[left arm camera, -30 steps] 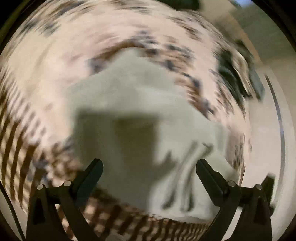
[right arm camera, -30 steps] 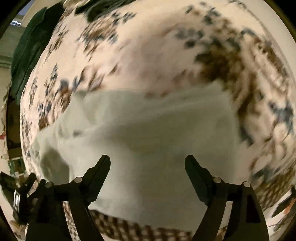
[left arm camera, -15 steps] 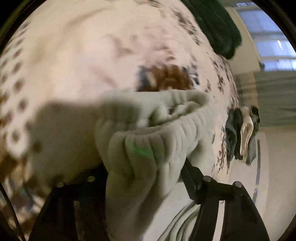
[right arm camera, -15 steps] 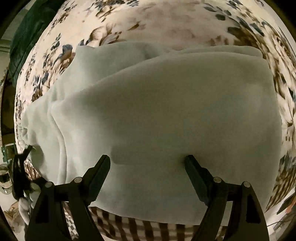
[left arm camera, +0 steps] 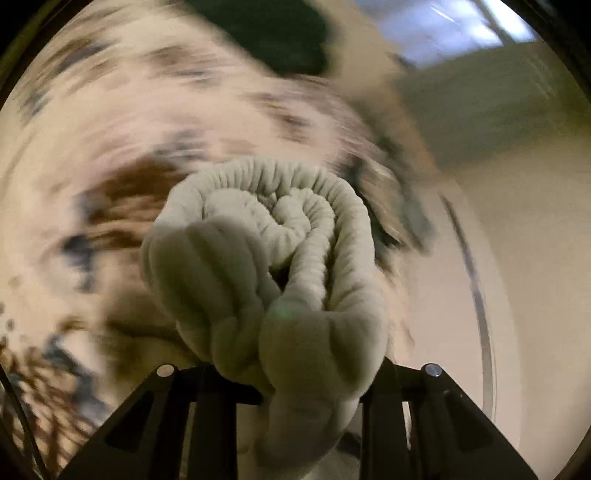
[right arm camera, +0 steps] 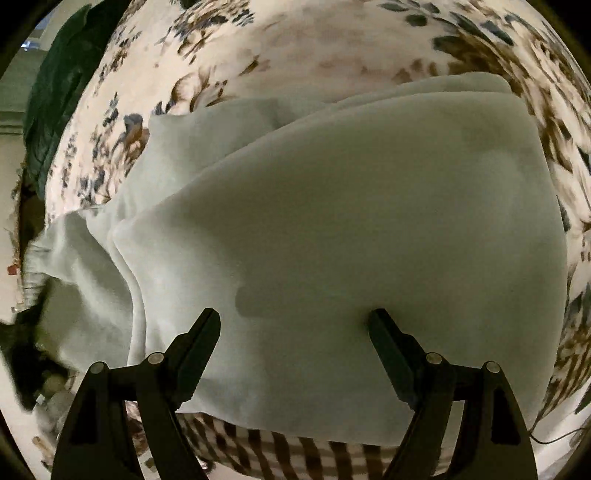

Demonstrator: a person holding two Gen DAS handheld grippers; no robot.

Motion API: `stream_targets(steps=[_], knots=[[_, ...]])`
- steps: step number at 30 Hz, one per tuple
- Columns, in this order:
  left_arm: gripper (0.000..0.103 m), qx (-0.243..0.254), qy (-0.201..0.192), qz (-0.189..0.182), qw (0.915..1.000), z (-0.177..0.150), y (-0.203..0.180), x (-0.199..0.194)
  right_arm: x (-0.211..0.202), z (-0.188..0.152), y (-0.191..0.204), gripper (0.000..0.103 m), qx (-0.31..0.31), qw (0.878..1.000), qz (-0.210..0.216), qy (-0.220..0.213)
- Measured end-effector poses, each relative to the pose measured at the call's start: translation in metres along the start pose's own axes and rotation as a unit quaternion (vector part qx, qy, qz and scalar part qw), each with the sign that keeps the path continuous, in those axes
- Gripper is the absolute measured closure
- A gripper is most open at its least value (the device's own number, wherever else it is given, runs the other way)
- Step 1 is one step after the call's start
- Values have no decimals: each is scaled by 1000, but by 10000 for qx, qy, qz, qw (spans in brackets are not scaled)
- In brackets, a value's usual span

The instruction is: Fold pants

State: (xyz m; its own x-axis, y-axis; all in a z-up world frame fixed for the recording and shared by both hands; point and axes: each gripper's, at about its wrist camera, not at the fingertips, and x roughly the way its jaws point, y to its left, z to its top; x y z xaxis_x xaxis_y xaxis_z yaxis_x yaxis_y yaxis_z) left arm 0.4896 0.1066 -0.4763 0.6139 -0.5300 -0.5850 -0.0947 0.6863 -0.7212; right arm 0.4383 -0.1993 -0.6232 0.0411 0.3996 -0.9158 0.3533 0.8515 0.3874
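The pants (right arm camera: 351, 221) are pale grey-green and lie folded on a floral bedspread (right arm camera: 295, 48). My right gripper (right arm camera: 295, 325) is open, its fingers spread just over the near part of the pants. My left gripper (left arm camera: 291, 373) is shut on the ribbed elastic waistband (left arm camera: 273, 258) of the pants, which is bunched up and lifted in front of the camera. The bunch hides the left fingertips. At the left edge of the right wrist view the waistband end (right arm camera: 37, 273) rises off the bed.
A dark green garment (right arm camera: 55, 122) lies at the far left of the bed, and it also shows in the left wrist view (left arm camera: 273, 33). A brown checked cloth (right arm camera: 295, 454) lies under the near edge of the pants. Pale floor (left arm camera: 535, 295) lies beyond the bed edge.
My left gripper has closed on the waistband and lifted it, with the view swinging up. My right gripper has moved in close over the pants and stayed open.
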Motion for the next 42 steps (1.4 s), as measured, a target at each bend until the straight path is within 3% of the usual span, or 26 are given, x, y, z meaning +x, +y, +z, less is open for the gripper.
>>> stream_targets(steps=[3,6,7,10,13,14,17,18,19,21,24,26,29,34,36,37,40,42], knots=[[82,1096,620,-244,9917,-44,-91,28,-22,-2,-30,18,251,9990,367,-87],[82,1846,1493,-145,9713,-116,-156,95,-54,-4,-79,18,673,9956,618,-186],[82,2122,1702,54,9623,-138,-171,119,-65,-5,-97,18,819,9946,603,-226],[80,3021,2236,761,9236,-209,-198,188,-104,-4,-163,18,1178,9918,256,-434],[74,3574,2461,1354,8907,-257,-192,218,-137,3,-219,18,1347,9892,-26,-582],[71,3696,2470,1491,8833,-266,-192,224,-146,7,-233,18,1361,9888,-40,-618],[38,3941,2537,1502,8705,-275,-202,218,-161,18,-252,18,1263,9896,284,-632],[18,3928,2599,1377,8713,-276,-204,210,-164,19,-251,18,1213,9897,425,-627],[7,3897,2657,1246,8729,-277,-206,210,-165,21,-250,18,1151,9896,608,-621],[6,3801,2809,1020,8754,-274,-213,196,-163,23,-242,18,1023,9877,1061,-523],[6,3593,2926,912,8815,-265,-217,167,-151,30,-209,15,710,9870,1400,-334],[6,3373,2870,938,8917,-252,-213,141,-145,30,-183,15,361,9865,1584,-225],[6,2878,2574,1336,9127,-218,-189,103,-129,30,-152,13,-62,9844,1756,-8],[6,1755,2075,1867,9441,-155,-139,73,-78,26,-125,13,-239,9789,1949,564],[6,1444,1844,1965,9521,-130,-125,71,-59,26,-121,39,-238,9831,1724,565],[6,1382,1800,2035,9524,-122,-122,73,-56,27,-120,58,-279,9852,1587,579],[6,1148,1704,1935,9593,-96,-119,86,-92,26,-124,73,-288,9888,1453,202],[6,1014,1784,1731,9633,-87,-121,103,-128,25,-135,74,-263,9912,1288,-182]])
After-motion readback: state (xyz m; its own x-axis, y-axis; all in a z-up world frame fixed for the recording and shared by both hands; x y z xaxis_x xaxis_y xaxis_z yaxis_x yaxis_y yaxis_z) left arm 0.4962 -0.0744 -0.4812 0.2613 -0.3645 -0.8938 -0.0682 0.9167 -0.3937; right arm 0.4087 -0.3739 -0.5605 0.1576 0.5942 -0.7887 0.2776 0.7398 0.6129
